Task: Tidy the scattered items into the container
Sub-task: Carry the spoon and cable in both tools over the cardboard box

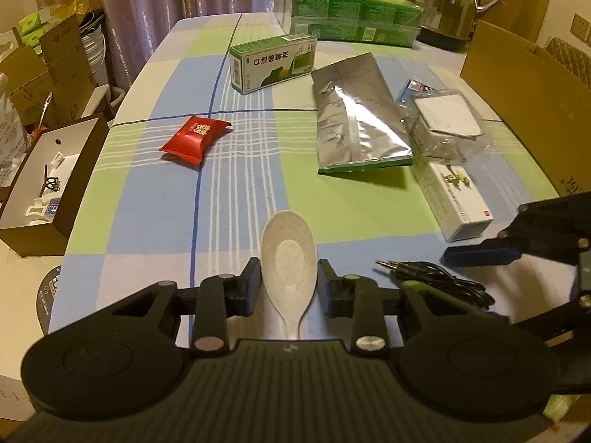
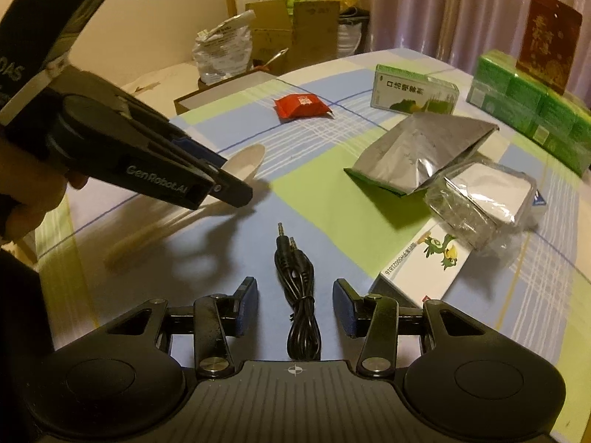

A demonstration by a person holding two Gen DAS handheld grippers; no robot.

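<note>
L gripper [image 1: 285, 283]: jaws nearly shut, pads against white spoon [image 1: 289, 258], which lies on checked tablecloth [image 1: 155, 199]. R gripper [image 2: 295, 304]: jaws apart, straddling coiled black cable [image 2: 297, 288] w/o touching. Cardboard box [image 1: 517, 110] at far right.

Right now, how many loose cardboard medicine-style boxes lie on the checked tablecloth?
2. The green-and-white box stands at the far side, before the wrapped green stack. The white box with the green bird lies nearer, partly under the clear-wrapped packet. Others may be hidden.

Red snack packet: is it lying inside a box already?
No, the red snack packet lies on the checked tablecloth, out in the open.
</note>
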